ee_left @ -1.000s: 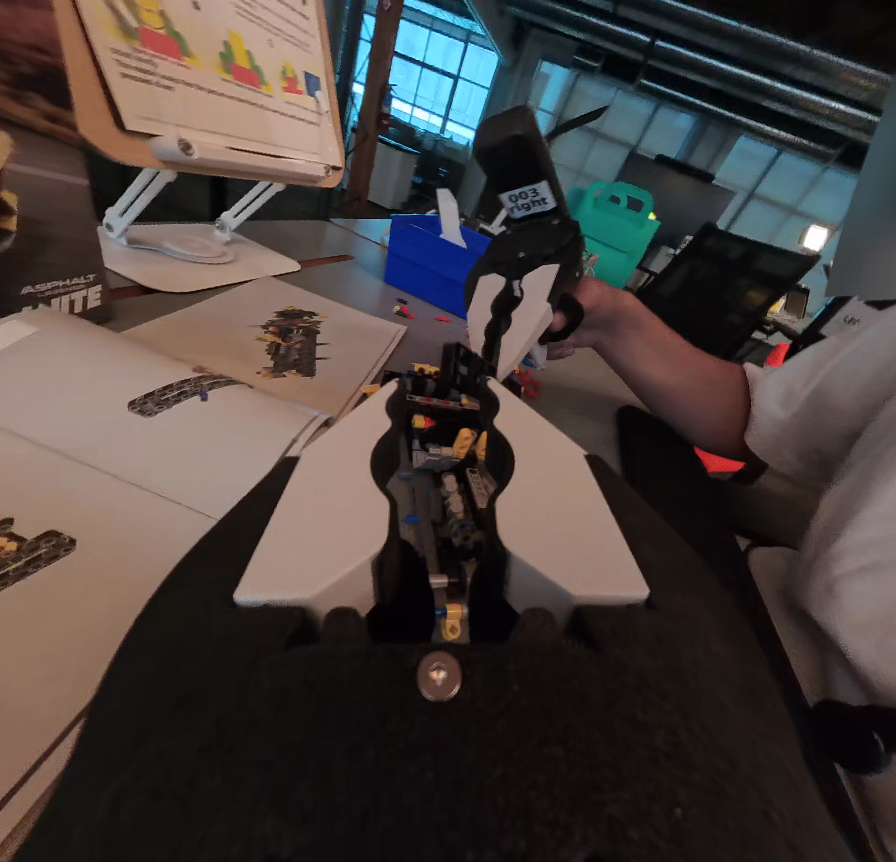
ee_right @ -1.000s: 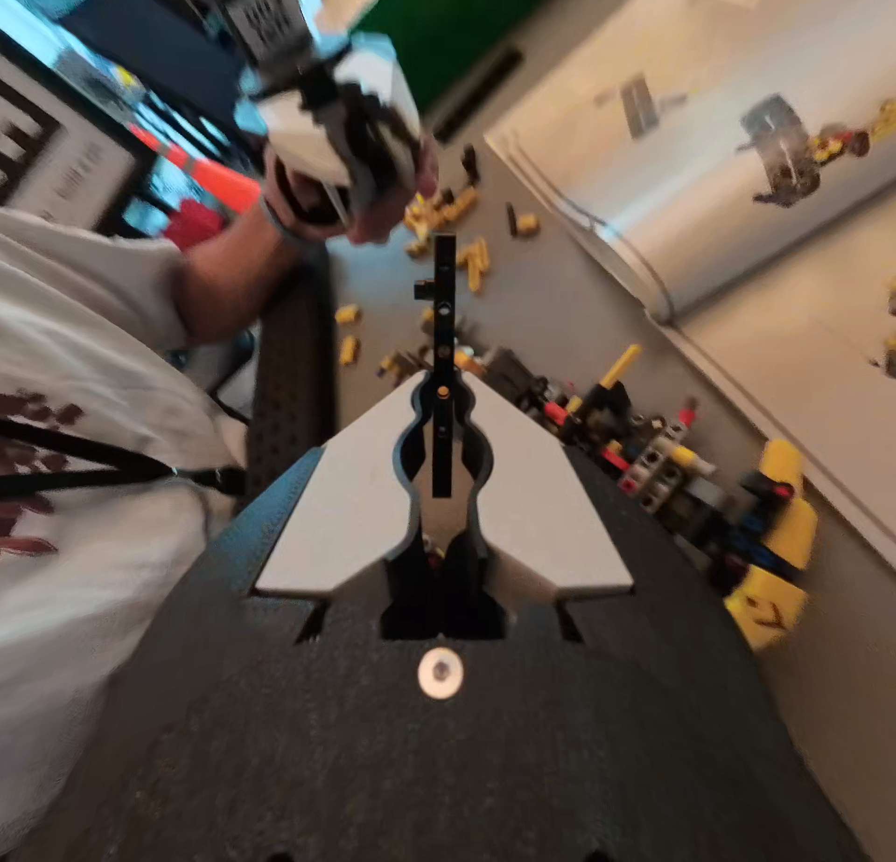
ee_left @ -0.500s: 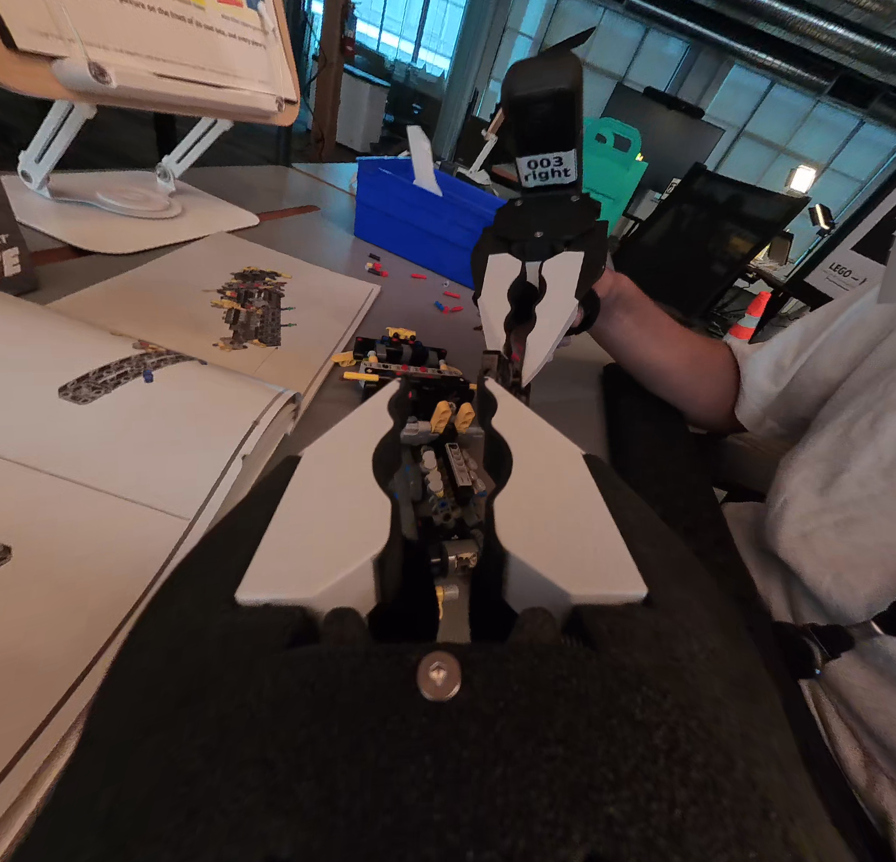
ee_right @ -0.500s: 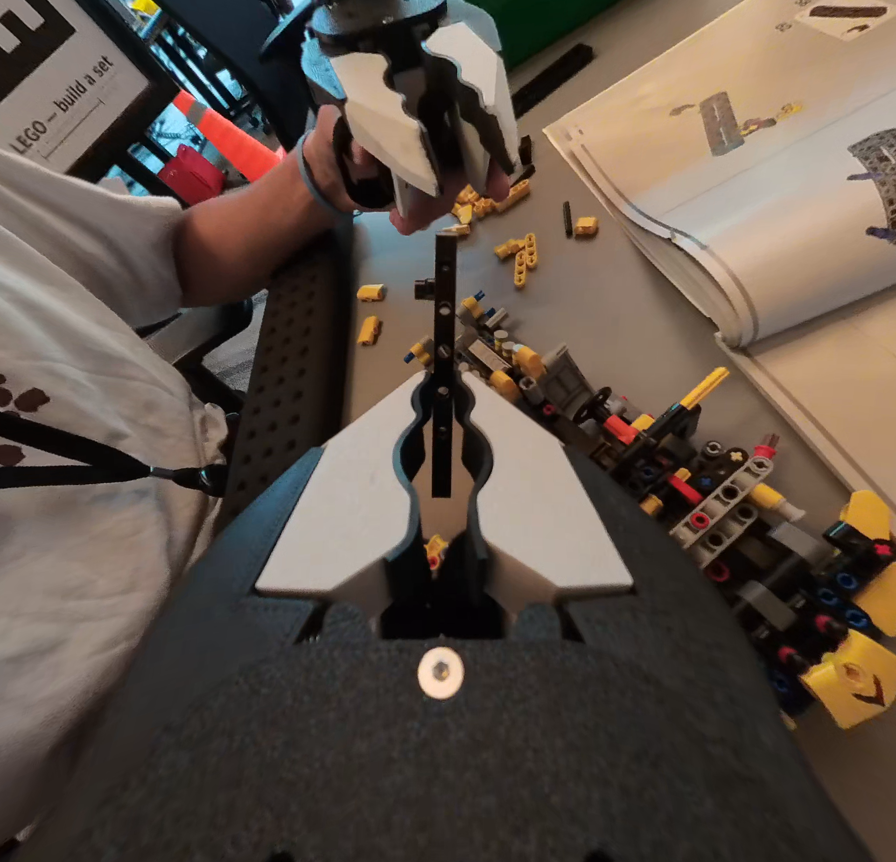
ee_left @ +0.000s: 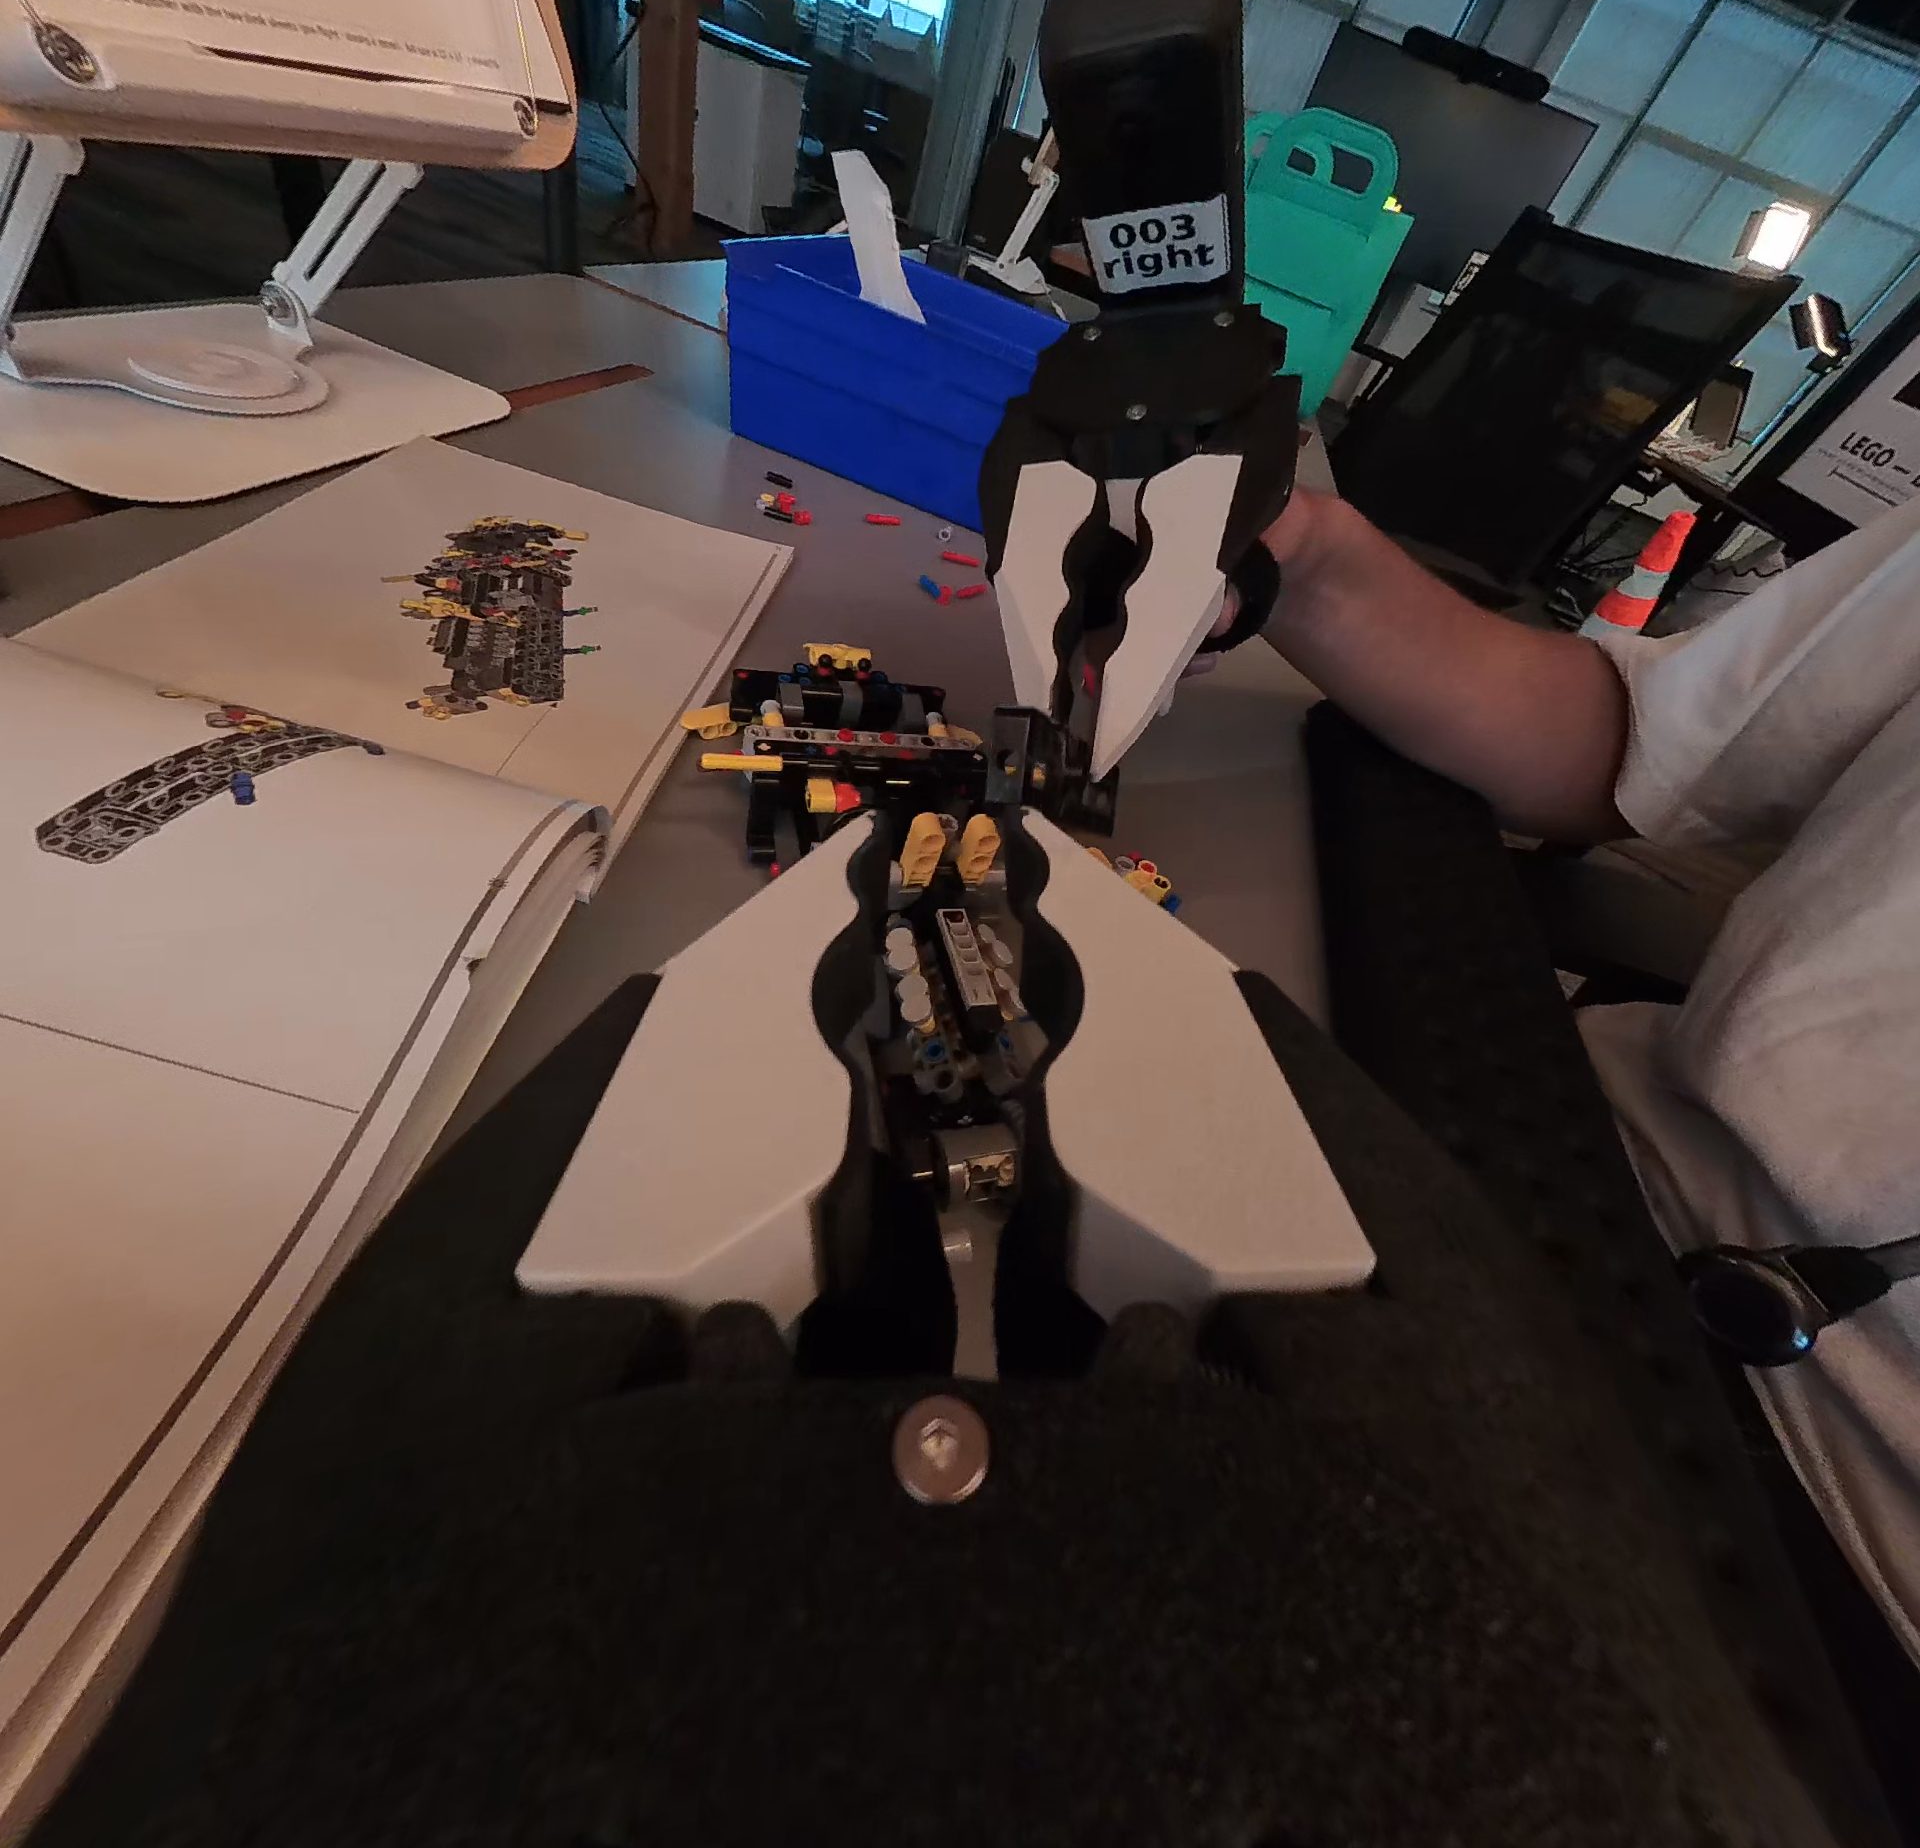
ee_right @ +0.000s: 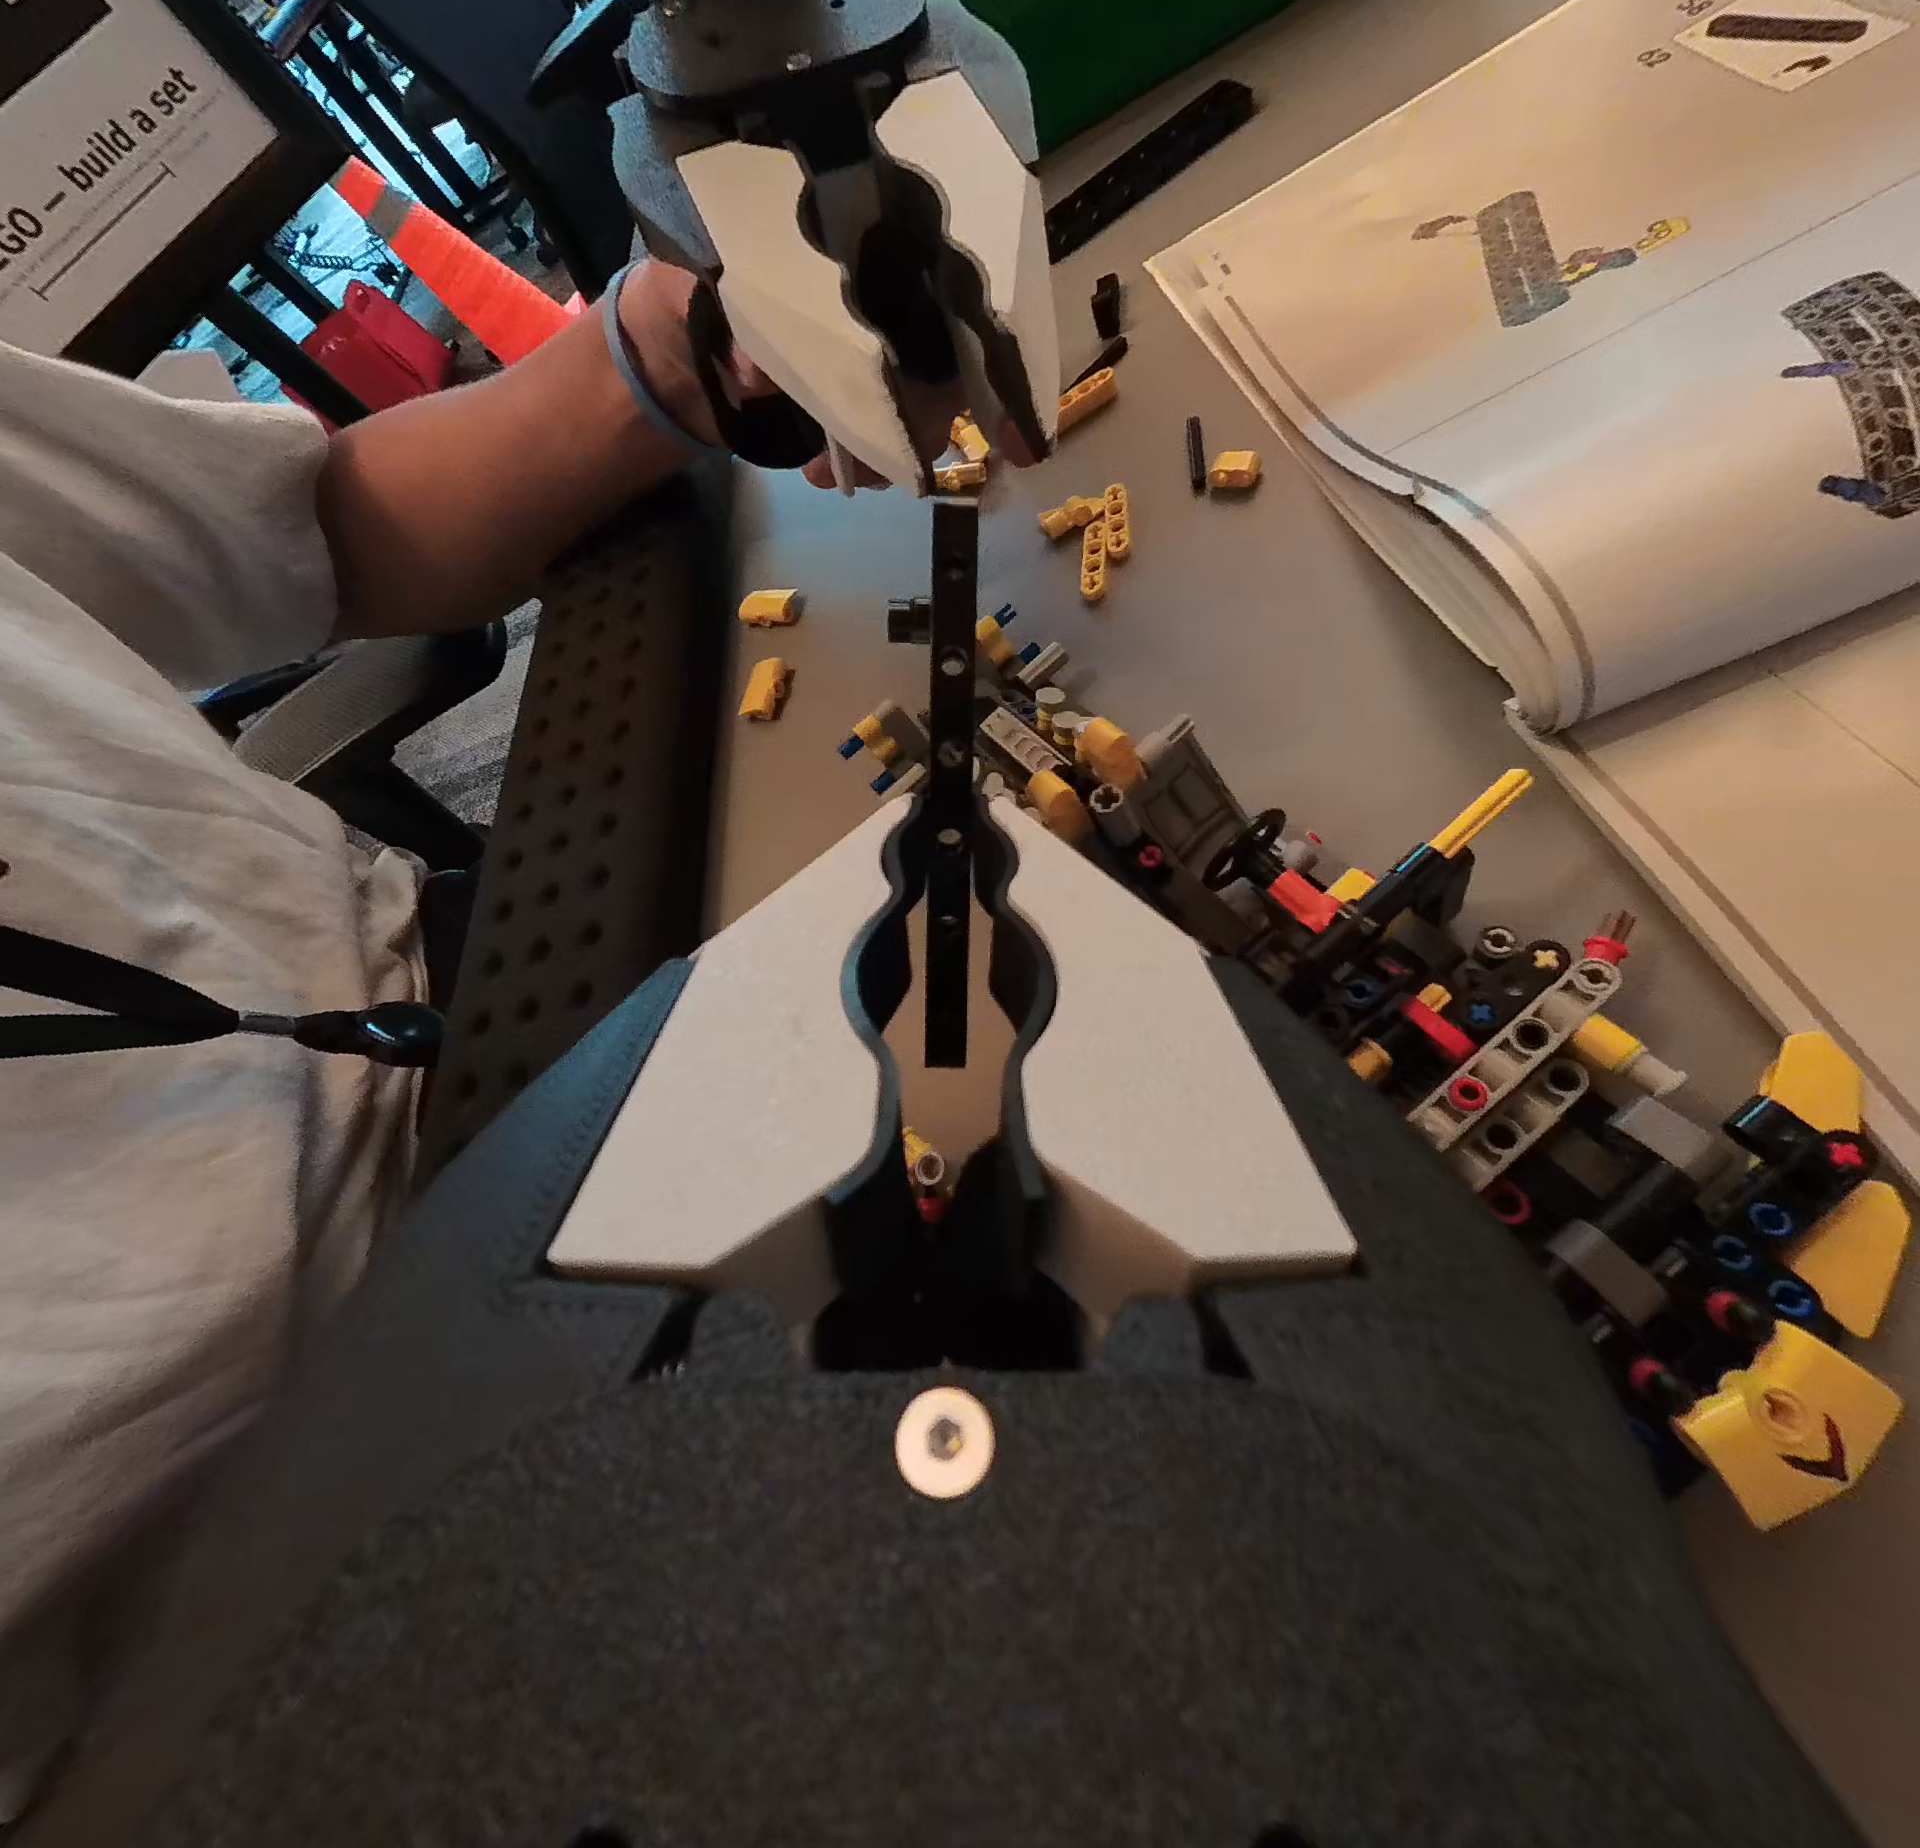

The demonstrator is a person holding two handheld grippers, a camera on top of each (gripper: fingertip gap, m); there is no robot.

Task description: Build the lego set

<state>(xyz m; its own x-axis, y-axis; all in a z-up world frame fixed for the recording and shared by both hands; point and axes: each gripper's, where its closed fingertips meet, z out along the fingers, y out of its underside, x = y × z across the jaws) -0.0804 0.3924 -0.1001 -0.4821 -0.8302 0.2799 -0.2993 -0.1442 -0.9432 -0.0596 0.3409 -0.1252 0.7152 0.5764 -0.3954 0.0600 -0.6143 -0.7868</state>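
A half-built black, grey and yellow Lego model (ee_left: 852,749) lies on the grey table; in the right wrist view (ee_right: 1455,1019) it stretches to the lower right. My left gripper (ee_left: 951,832) hovers over the model's near end with its jaws a little apart, and I see nothing gripped. It also shows in the right wrist view (ee_right: 977,463), pointing down. My right gripper (ee_right: 951,806) is shut on a long thin black beam (ee_right: 951,697) that sticks out forward. In the left wrist view the right gripper (ee_left: 1075,738) points down at the model's right end. I cannot tell whether the beam touches the model.
An open instruction booklet (ee_left: 312,863) lies to the left, also in the right wrist view (ee_right: 1558,396). A blue bin (ee_left: 862,385) and a white document stand (ee_left: 260,375) stand behind. Loose yellow pieces (ee_right: 1101,541) and red pins (ee_left: 945,577) are scattered. A black perforated panel (ee_right: 582,811) runs along the table edge. Spacing between my two grippers at the tips: around 7 centimetres. The black perforated panel (ee_right: 582,811) is about 20 centimetres from both grippers' fingertips.
The right gripper has come down with the black beam to the model's right end. The left gripper has tilted down toward the table and now sits close to the beam's far tip.
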